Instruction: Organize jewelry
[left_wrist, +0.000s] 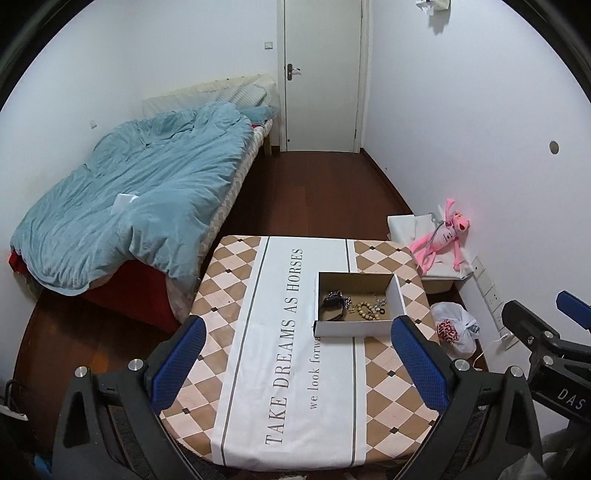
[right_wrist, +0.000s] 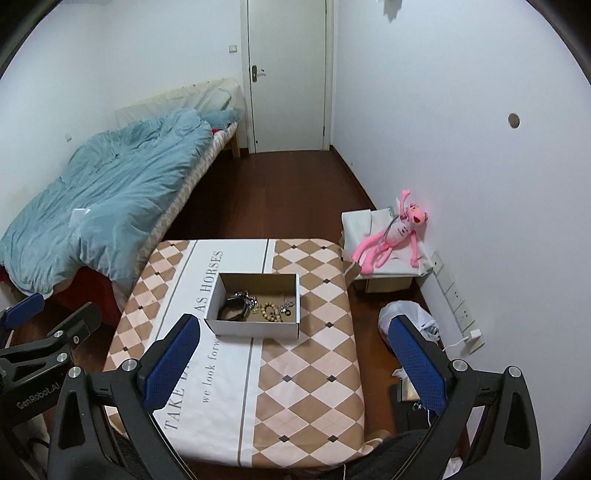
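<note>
A: Start at the left. What's over there?

B: A bed under a rumpled blue duvet (left_wrist: 136, 192), along the left wall. Past its far end stands a closed white door (left_wrist: 321, 74).

A: And nearer the cameras?

B: The left gripper (left_wrist: 295, 365) hangs above the near part of a table (left_wrist: 236, 280) covered with a diamond-patterned cloth bearing a white printed band. Its jaws are spread wide, nothing between the blue pads (left_wrist: 177, 365) but the cloth below.

A: Where's the jewelry?

B: In an open cardboard box (right_wrist: 255, 328) on the table, right of the printed band and towards the far half. Inside, from the left: a dark strap-like piece with a silvery cluster (right_wrist: 236, 306), then a beaded bracelet (right_wrist: 271, 312) of pale wooden beads, then a small silver piece (right_wrist: 286, 305) towards the right wall. They lie close together — whether they touch or tangle I cannot tell.

A: The other gripper?

B: The right gripper (right_wrist: 295, 369) is held off the table's near right corner, jaws likewise wide apart and holding nothing. Each gripper shows at the edge of the other's view.

A: Further right?

B: A pink plush toy (right_wrist: 391, 232) sprawled on a low white stand by the right wall, and a white plastic bag (left_wrist: 456, 328) on the floor — beside the table's right edge.
</note>
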